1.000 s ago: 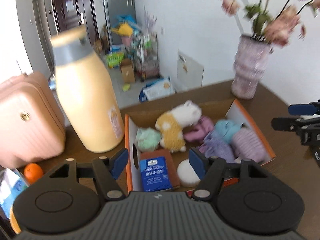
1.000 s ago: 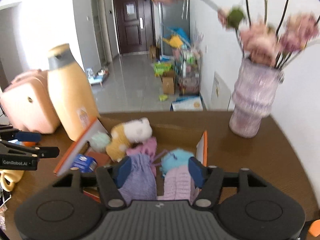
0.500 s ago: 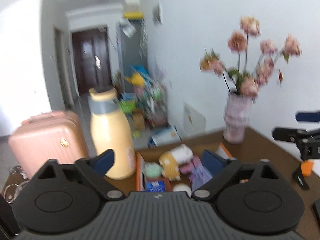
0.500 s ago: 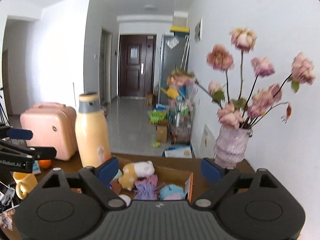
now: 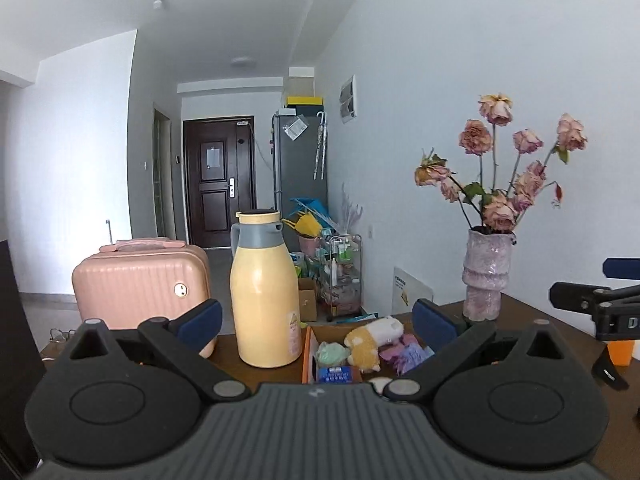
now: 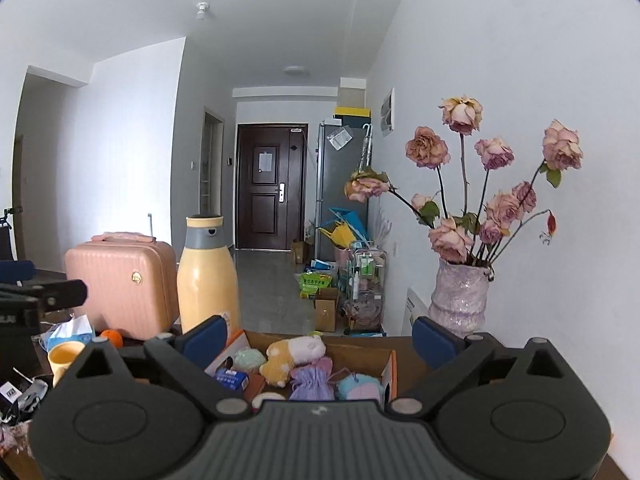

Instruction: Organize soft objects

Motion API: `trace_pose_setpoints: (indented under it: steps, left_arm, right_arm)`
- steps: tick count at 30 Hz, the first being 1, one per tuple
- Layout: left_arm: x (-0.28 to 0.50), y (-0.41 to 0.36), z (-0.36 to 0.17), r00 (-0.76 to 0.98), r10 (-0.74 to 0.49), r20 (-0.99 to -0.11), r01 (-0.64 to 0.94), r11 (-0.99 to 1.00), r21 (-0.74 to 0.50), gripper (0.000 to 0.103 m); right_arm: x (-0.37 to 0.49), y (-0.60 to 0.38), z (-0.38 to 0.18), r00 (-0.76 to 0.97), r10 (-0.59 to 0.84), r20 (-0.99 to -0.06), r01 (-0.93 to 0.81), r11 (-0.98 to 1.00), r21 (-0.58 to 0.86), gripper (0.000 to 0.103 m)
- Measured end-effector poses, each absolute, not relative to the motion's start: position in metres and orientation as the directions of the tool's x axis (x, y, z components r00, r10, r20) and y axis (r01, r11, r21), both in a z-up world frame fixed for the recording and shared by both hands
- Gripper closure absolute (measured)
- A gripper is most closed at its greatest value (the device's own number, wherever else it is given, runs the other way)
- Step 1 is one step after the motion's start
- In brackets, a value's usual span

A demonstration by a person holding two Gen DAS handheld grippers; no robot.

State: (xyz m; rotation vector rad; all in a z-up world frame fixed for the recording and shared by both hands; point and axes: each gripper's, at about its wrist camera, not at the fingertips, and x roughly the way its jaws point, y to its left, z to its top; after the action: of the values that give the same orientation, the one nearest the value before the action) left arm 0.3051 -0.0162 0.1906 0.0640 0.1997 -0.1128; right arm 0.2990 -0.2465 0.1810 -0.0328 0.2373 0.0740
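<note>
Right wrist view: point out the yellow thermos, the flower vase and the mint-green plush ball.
yellow thermos (image 6: 208, 284), right wrist view, on its body.
flower vase (image 6: 460, 300), right wrist view, mid-body.
mint-green plush ball (image 6: 249, 360), right wrist view, its top.

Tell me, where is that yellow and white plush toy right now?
The plush toy lies inside the cardboard box on the table, near its far wall, between a green fluffy ball and a purple knitted pouch, right of the yellow flask.

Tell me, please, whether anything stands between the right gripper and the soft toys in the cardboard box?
Nothing visible does. The right gripper, jaws opening and empty, looks straight over the cardboard box, whose top is open; the plush toy lies uncovered. The yellow flask stands off to the left.
</note>
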Motion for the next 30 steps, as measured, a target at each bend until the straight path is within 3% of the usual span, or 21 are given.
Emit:
trace_pose_setpoints:
  steps: [10, 20, 26, 30]
  left_arm:
    - [0.219, 0.000, 0.140, 0.965, -0.167, -0.201, 0.181, 0.982, 0.055, 0.000]
    - [0.120, 0.031, 0.077, 0.969, -0.132, -0.211, 0.130, 0.991, -0.023, 0.000]
    - [0.065, 0.040, 0.040, 0.965, -0.087, -0.249, 0.090, 0.996, 0.003, 0.000]
    - [0.054, 0.036, 0.020, 0.949, -0.093, -0.300, 0.100, 0.995, 0.007, 0.000]
  right_arm:
    - [0.208, -0.233, 0.130, 0.978, 0.103, -0.182, -0.107, 0.994, -0.012, 0.003]
    - [0.098, -0.219, 0.068, 0.986, 0.102, -0.128, -0.107, 0.994, -0.029, 0.000]
    - [0.039, -0.214, 0.016, 0.968, 0.098, -0.231, -0.083, 0.994, 0.072, 0.000]
    - [0.035, -0.204, -0.001, 0.953, 0.111, -0.280, -0.100, 0.993, 0.054, 0.000]
